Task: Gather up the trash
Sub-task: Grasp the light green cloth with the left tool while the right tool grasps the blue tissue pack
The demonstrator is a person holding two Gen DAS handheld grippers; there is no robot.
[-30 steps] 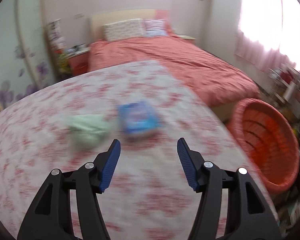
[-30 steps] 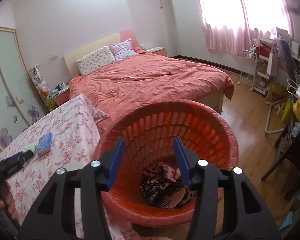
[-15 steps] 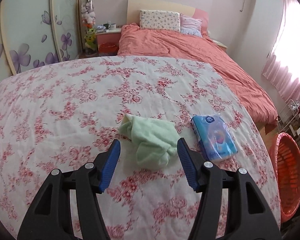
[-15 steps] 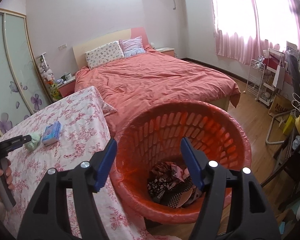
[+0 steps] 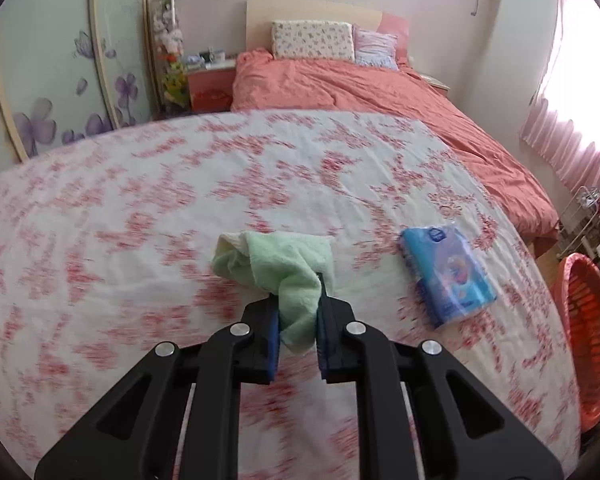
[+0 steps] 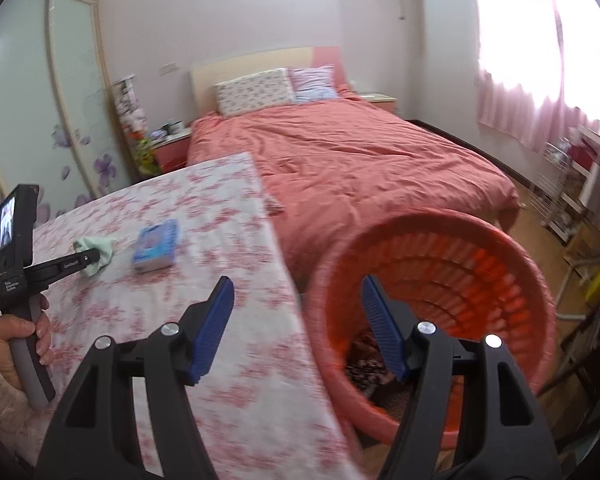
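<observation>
A crumpled light green cloth (image 5: 278, 264) lies on the floral tablecloth (image 5: 140, 216). My left gripper (image 5: 299, 316) is shut on its near end; the cloth bunches between the blue pads. It also shows in the right wrist view (image 6: 98, 250) with the left gripper (image 6: 88, 260) on it. A blue tissue pack (image 5: 446, 274) lies to its right, also in the right wrist view (image 6: 156, 245). My right gripper (image 6: 298, 320) is open and empty, over the gap between the table edge and an orange basket (image 6: 500, 264) that holds dark patterned scraps (image 6: 364, 366).
The basket also shows at the right edge of the left wrist view (image 5: 588, 340), below the table's right side. A bed with a coral cover (image 6: 352, 168) stands behind the table. A wardrobe with flower panels (image 5: 60, 80) is on the left. Racks and clutter (image 6: 572, 184) line the right wall.
My left gripper has closed on the green cloth, which it straddled open half a second ago. My right gripper has swung left and opened wider, now over the table edge beside the basket.
</observation>
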